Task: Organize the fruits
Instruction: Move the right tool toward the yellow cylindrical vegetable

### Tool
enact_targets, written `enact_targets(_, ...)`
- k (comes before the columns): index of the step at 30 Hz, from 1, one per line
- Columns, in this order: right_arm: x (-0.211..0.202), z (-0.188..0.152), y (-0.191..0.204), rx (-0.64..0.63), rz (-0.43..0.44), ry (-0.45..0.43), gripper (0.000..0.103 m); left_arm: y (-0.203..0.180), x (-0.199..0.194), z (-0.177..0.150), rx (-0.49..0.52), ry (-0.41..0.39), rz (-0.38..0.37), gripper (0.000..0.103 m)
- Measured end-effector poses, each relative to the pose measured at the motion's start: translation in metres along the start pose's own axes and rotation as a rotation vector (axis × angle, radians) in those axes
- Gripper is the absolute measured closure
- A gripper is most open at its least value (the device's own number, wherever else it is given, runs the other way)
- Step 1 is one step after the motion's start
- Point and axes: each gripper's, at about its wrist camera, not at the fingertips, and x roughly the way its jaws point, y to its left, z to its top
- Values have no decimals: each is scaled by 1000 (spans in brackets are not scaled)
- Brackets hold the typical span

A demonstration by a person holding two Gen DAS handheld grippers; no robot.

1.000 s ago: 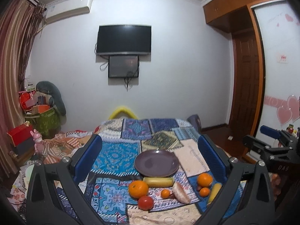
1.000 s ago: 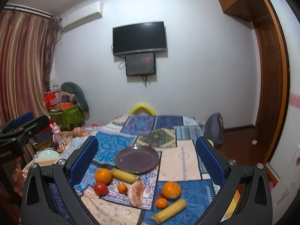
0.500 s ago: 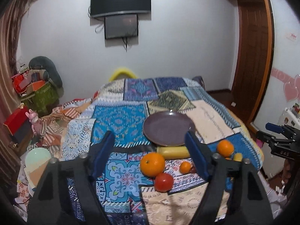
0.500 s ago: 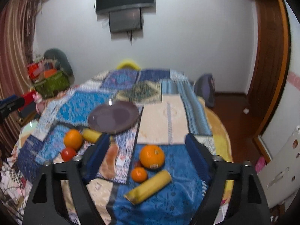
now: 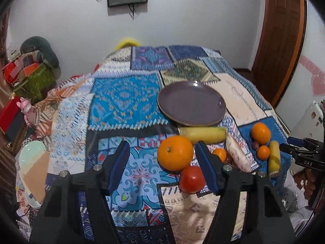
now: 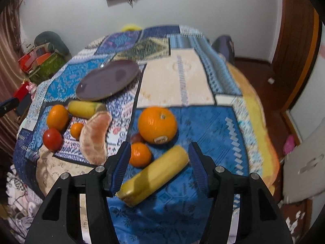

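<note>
While both grippers gape, right gripper (image 6: 158, 162) straddles banana (image 6: 154, 175)

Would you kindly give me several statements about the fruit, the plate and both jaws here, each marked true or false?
1. The purple plate holds no fruit. True.
2. The right gripper is shut on the banana. False: its jaws are open, the banana lying between them.
3. A tomato lies beside the large orange. True.
4. The left gripper holds the orange. False: it is open and holds nothing.
5. The pomelo segment lies on the plate. False: it lies on the patchwork cloth.
</note>
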Motion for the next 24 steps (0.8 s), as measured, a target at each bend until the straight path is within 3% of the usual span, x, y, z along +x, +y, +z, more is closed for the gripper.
enact_targets(8,26,-15,5,23,47,122,45,-7,30,-8,7,93,-28,36)
enact_targets(18,44,-20,-2,57,66,176,35,-10,51,-17,11,153,-31,35)
enact_targets(24,51,-21,-2,54,75,173,39,-9,60,-18,6,178,-38,34)
